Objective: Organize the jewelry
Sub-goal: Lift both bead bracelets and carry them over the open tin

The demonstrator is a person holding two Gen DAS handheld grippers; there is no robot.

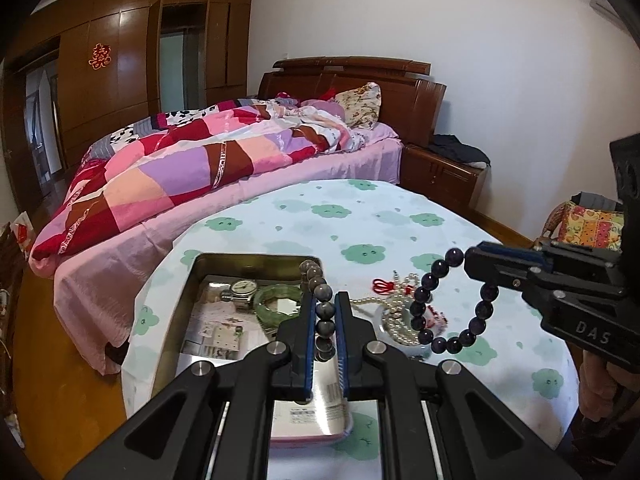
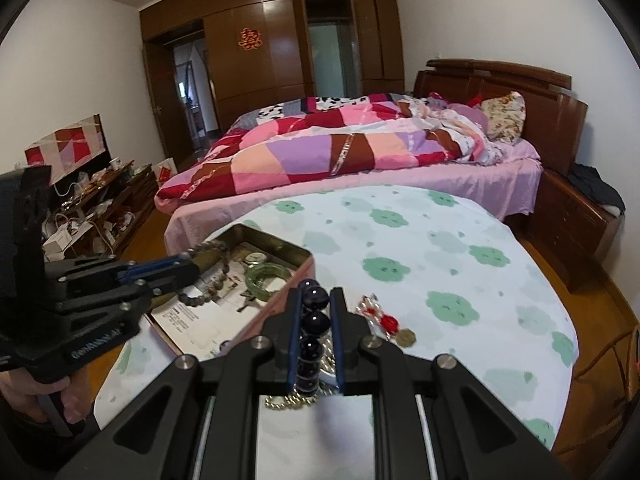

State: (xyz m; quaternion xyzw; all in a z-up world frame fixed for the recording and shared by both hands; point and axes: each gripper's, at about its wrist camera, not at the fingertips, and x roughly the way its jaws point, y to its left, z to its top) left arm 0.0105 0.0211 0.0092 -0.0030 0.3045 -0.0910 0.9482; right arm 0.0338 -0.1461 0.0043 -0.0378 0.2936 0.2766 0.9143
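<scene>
Item 1, left tool (image 1: pixel 323 316): fingers closed on a grey bead bracelet (image 1: pixel 320 292), held above the open tin box (image 1: pixel 192 276); in the right wrist view the bracelet hangs as a loop over the box interior.

Item 2, right tool (image 2: pixel 315 334): fingers closed on a dark purple bead bracelet (image 2: pixel 314 320); in the left wrist view it hangs free in a full ring, to the right of the box and above the table (image 1: pixel 400 220).

Item 3, tin box: shallow, metal, lid off; holds a wristwatch (image 1: pixel 243 289) at its far end, a green jade bangle (image 1: pixel 276 300) just beside the watch, and printed paper cards nearer the camera.

Item 4, loose pieces right of the box: a pearl necklace (image 1: pixel 384 312) heaped on a small round dish, a red knotted charm (image 1: pixel 384 285) just beyond it, and a gold chain (image 2: pixel 288 402) at the near table edge; none yet boxed.

Item 5, surroundings: bed (image 1: pixel 200 160) with patchwork quilt beyond the table; wooden wardrobe behind.

Handling note, judged: the step in hand appears to be laying the grey bracelet into the box; lower it over bare card rather than onto the watch or bangle, let the loop settle flat before opening the fingers, then withdraw straight up so no bead snags; keep the purple bracelet well clear to the right until the left tool is out.
</scene>
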